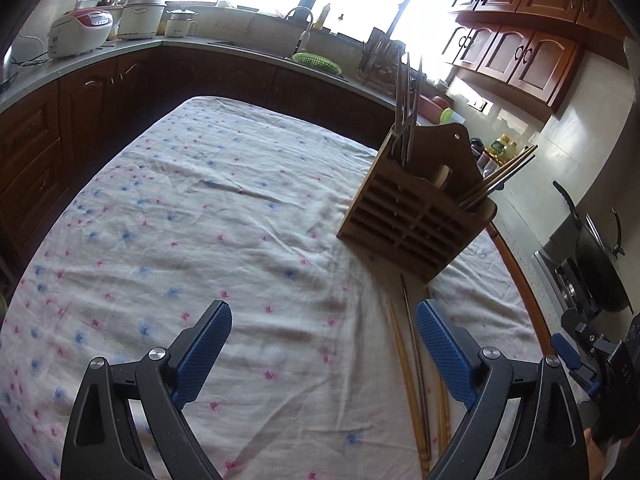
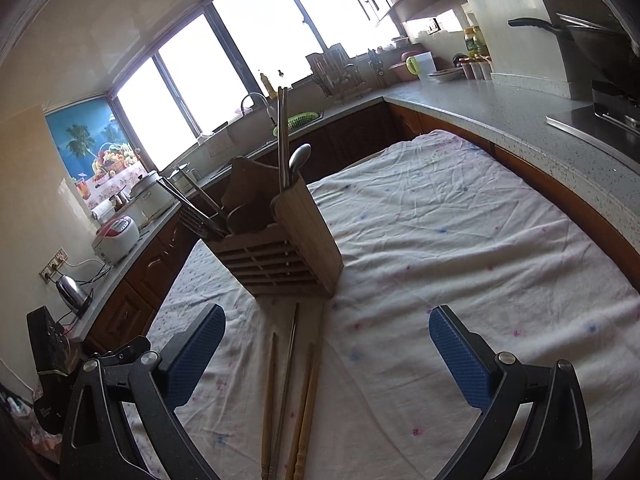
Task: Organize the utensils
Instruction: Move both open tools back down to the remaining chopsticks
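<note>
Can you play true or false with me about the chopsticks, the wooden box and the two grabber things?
1. The chopsticks lie on the cloth in front of the wooden holder. True.
2. The right gripper is squeezing a chopstick. False: its jaws stand wide open, and the chopsticks lie on the cloth between them.
3. The wooden holder is empty. False: a metal spoon and other utensils already stand in it.
4. The left gripper has open jaws and holds nothing. True.
5. The wooden holder has tipped over on its side. False: it stands upright on the cloth.
</note>
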